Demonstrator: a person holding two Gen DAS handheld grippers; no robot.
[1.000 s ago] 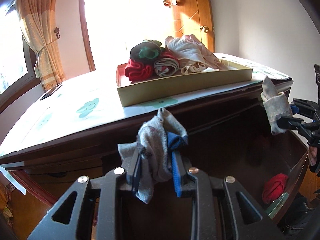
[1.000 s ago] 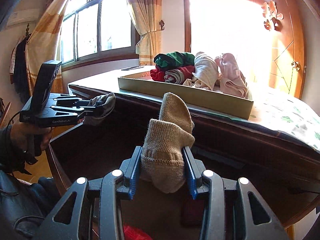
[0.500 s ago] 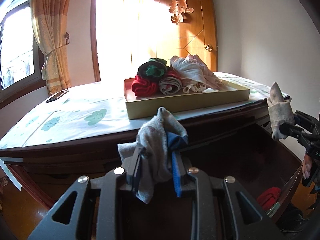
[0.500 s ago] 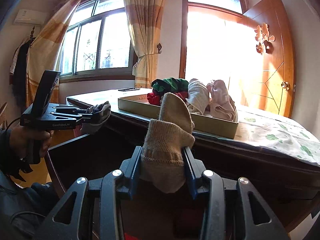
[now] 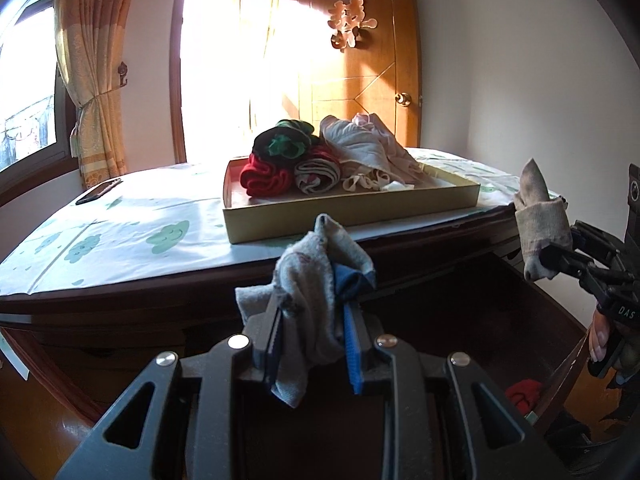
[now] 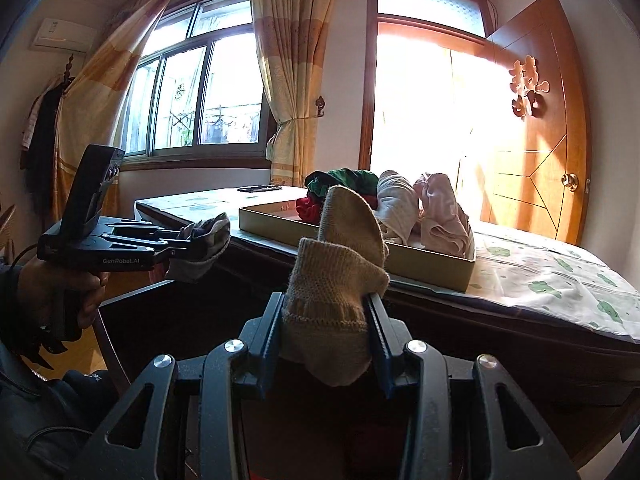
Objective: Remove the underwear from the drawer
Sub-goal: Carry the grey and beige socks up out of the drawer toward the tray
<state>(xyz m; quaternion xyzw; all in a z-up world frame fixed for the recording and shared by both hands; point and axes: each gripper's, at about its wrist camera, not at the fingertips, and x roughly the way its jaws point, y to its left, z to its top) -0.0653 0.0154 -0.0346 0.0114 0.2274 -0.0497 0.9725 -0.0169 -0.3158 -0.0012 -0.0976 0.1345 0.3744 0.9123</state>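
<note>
Socks: my left gripper (image 5: pixel 310 344) clamps a grey sock (image 5: pixel 312 280), my right gripper (image 6: pixel 324 336) a beige sock (image 6: pixel 336 276), probably bound for the tray (image 5: pixel 352 216) ahead.

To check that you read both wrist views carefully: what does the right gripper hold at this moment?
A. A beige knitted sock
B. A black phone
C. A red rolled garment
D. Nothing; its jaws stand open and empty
A: the right gripper has both blue pads pressed on the beige knitted sock, raised in front of the tray of rolled clothes.
</note>
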